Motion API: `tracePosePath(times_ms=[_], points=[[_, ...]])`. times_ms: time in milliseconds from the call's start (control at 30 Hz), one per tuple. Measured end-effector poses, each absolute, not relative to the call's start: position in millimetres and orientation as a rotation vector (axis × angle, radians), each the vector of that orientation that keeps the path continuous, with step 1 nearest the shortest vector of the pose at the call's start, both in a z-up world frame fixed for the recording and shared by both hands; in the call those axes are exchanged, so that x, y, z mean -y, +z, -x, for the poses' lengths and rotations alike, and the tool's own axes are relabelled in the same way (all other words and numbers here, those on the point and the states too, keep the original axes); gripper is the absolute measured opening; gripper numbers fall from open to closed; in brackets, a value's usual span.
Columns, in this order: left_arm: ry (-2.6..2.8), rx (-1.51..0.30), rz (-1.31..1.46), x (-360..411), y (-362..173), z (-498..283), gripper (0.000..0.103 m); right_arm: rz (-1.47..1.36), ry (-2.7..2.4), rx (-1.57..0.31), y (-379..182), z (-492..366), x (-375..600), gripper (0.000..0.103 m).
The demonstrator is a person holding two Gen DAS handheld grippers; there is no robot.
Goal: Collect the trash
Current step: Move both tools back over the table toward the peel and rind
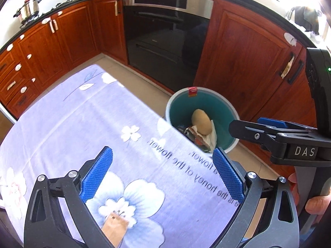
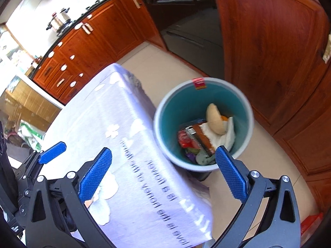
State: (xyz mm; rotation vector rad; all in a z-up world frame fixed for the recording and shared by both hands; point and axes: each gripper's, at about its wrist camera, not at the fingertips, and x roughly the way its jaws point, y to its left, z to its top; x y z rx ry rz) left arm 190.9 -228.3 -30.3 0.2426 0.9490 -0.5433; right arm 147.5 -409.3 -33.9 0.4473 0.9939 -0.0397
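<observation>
Beside the flower-print table (image 1: 86,124), on the tiled floor in front of the wooden cabinets (image 1: 244,47), the teal bin (image 2: 246,111) is standing with trash already lying in it: a tan rounded piece (image 2: 215,122), white crumpled paper (image 2: 222,136), a brown packet (image 2: 201,136) and a red wrapper (image 2: 184,140). Both tools are hanging with jaws spread wide and nothing between the blue pads. The left gripper (image 1: 163,173) is looking down over the cloth, while the right gripper (image 2: 163,165) is straddling the table's edge, one finger over the cloth and the other against the bin's near rim. So the bin is lying ahead and to the right of both, and the right hand is the nearer one to it. On the cloth itself I am seeing only one possible item left, a tan flat scrap (image 1: 114,230) low behind the left gripper's frame, so any pickup there would call for pulling back toward the person. That scrap is cut off and I cannot tell what it is; the bin's base is hidden, and the lower wrappers are blurring together.
</observation>
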Motion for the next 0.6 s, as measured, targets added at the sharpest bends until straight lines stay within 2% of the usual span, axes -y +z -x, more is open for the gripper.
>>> tracePosePath(times_ms=[600], points=[[-0.317, -0.989, -0.068, 45.4, -40.8, -155.8, 0.098, -0.285, 0.187, -1.087, -35.5, -140.2, 264.5, 0.096]])
